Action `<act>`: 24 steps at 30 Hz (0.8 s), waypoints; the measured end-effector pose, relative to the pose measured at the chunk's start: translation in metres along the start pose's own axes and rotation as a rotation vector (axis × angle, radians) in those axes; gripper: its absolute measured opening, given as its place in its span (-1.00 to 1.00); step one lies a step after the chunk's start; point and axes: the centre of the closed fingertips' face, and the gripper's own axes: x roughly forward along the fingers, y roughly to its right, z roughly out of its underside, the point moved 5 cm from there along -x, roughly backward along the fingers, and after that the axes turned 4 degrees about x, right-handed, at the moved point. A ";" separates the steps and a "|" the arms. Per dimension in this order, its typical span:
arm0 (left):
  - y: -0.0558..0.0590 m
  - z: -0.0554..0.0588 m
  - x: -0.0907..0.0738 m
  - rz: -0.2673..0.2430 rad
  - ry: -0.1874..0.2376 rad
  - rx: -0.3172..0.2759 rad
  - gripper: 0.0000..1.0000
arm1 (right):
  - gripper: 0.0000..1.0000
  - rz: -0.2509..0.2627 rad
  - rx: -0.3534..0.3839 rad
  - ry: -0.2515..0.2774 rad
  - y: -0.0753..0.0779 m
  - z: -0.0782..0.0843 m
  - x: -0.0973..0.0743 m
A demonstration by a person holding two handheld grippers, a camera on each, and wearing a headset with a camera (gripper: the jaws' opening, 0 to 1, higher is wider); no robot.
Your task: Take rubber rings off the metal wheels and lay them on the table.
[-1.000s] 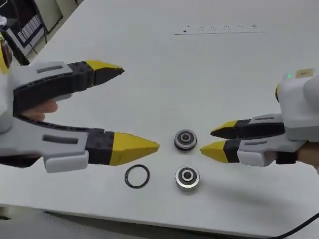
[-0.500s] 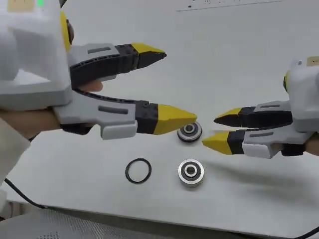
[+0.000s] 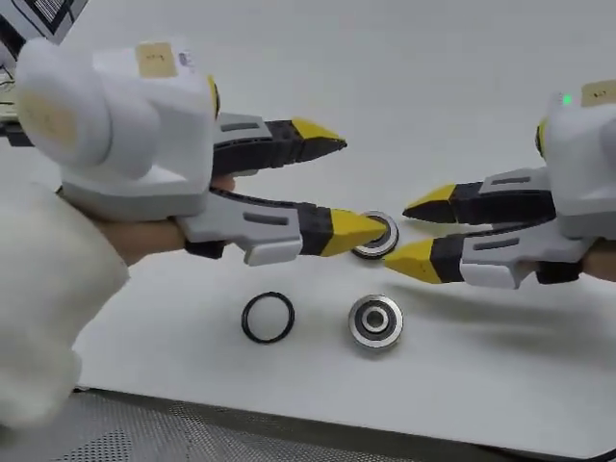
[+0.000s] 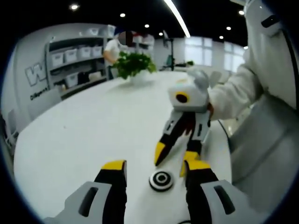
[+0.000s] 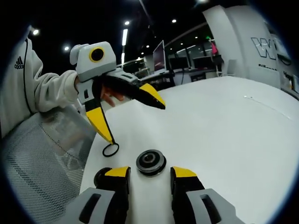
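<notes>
Head view: a plain white table (image 3: pixel 462 87) runs across the frame, its near edge at the bottom with grey mesh (image 3: pixel 192 433) below it. The left gripper (image 3: pixel 351 186) reaches in from the left, jaws spread wide, its lower yellow tip lying over the left edge of the far wheel (image 3: pixel 382 241). The right gripper (image 3: pixel 404 239) comes from the right, jaws parted by a smaller gap and holding nothing, tips just beside that wheel. Nearer the table edge sits the near wheel (image 3: pixel 375 320). Left of it and apart, a loose rubber ring (image 3: pixel 268 318) lies flat.

Left gripper view: this gripper's jaws stand apart at the bottom, the far wheel on the tabletop between their tips, the right gripper pointing in from beyond. Past the long table are shelves (image 4: pixel 70 60) of pale bins, a green plant (image 4: pixel 133 65), strip lights (image 4: pixel 177 18) on a dark ceiling and bright windows (image 4: pixel 210 49). A white sleeve (image 4: pixel 261 79) fills the right side.

Right gripper view: this gripper's jaws flank the far wheel; contact cannot be told. The rubber ring lies beyond, under the left gripper's lower tip. The grey mesh borders the table on the left, and a white wall (image 5: pixel 243 42) with large letters stands at the right.
</notes>
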 end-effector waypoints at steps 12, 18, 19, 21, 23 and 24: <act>0.004 0.026 0.020 0.028 -0.075 0.014 -0.47 | -0.43 -0.003 -0.044 -0.016 0.004 0.002 0.004; 0.008 0.031 0.022 0.048 -0.097 0.012 -0.57 | -0.43 -0.003 -0.069 -0.026 0.003 0.003 0.007; 0.009 0.032 0.022 0.048 -0.100 0.013 -0.59 | -0.43 -0.002 -0.073 -0.025 0.003 0.003 0.007; 0.009 0.033 0.023 0.047 -0.105 0.014 -0.63 | -0.44 0.000 -0.083 -0.026 0.004 0.002 0.007; 0.010 0.034 0.024 0.050 -0.112 0.015 -0.65 | -0.43 -0.002 -0.084 -0.025 0.004 0.002 0.008; 0.010 0.037 0.024 0.051 -0.128 0.024 -0.65 | -0.43 -0.004 -0.087 -0.025 0.003 0.002 0.008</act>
